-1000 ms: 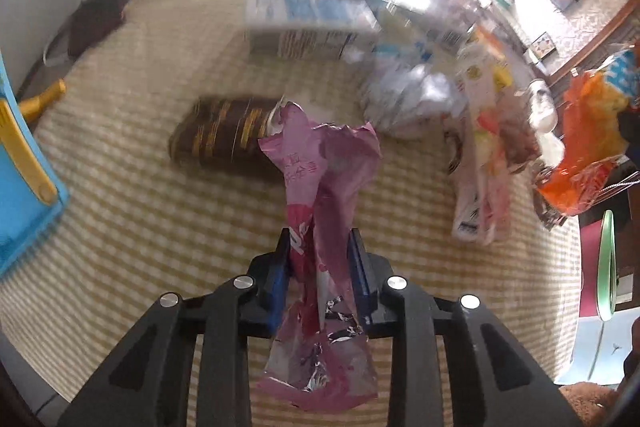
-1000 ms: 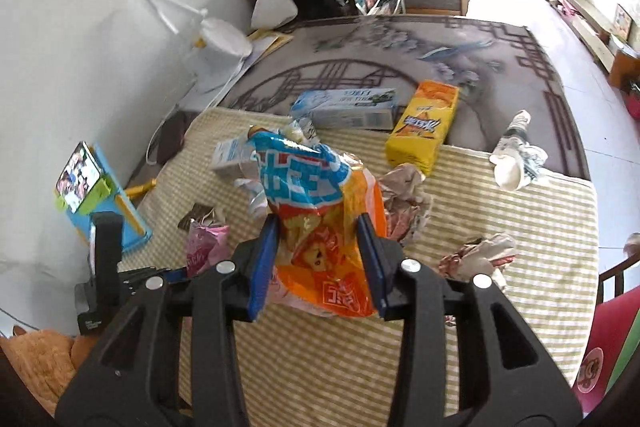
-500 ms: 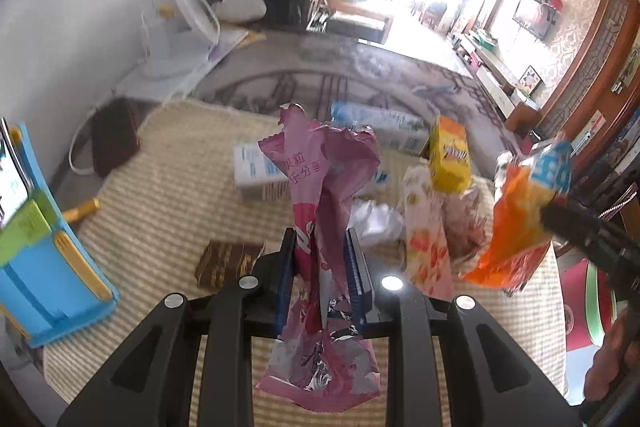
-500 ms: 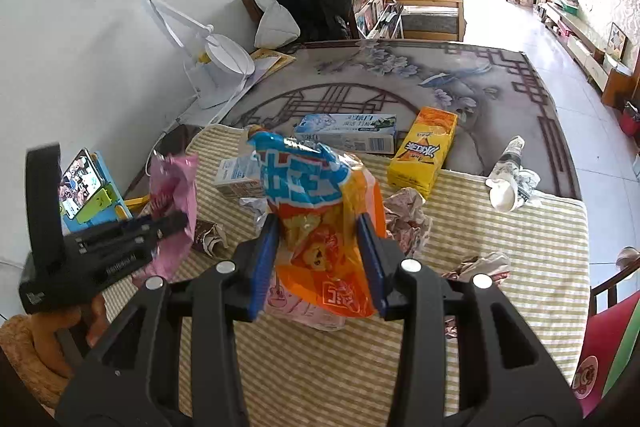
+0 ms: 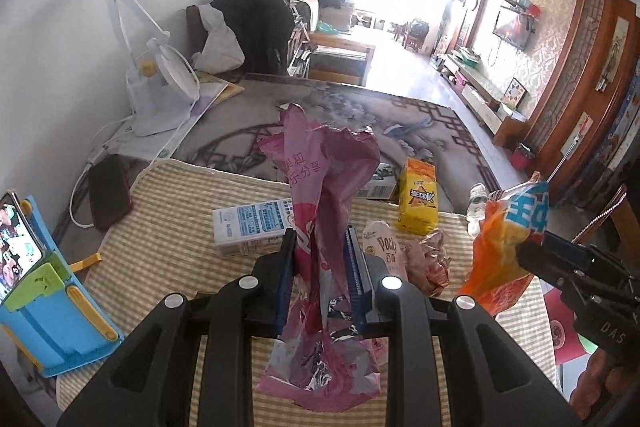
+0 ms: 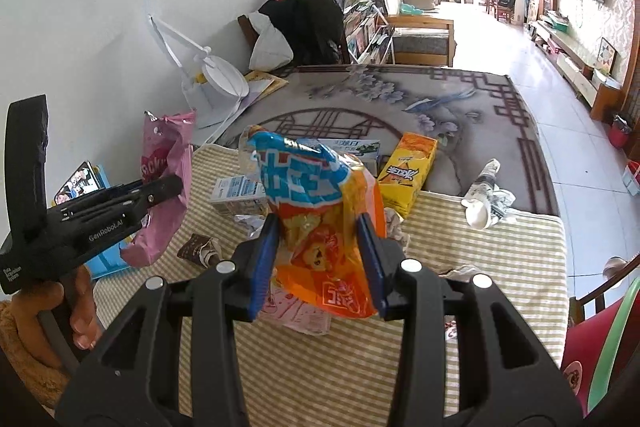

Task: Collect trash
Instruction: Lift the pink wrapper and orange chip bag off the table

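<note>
The left gripper (image 5: pixel 320 247) is clamped on a pink bag (image 5: pixel 328 187). The right gripper (image 6: pixel 320 239) is clamped on an orange bag (image 6: pixel 320 223). Both bags hang in the air above the table (image 6: pixel 320 367), clear of the striped cloth.

More trash lies on the table. There is a yellow box (image 6: pixel 406 173), a white carton (image 5: pixel 252 227), a Pocky pack (image 5: pixel 386 251), a squashed bottle (image 6: pixel 486 197) and some crumpled wrappers (image 5: pixel 430 261). A phone on a blue stand (image 5: pixel 44 291) sits at the left edge. It is not trash.

I think the step now is to carry both bags to a bin. No bin shows in either view, so I cannot tell where it is.

To do this well, keep both squeezes tight, because thin bags slip easily. The pink bag is held near its middle, and a long floppy end hangs down below the fingers. Keep it lifted high so that end does not drag over the other things. Keep the two grippers well apart so the bags do not tangle. Move slowly and let go only when each bag is right over the bin.
</note>
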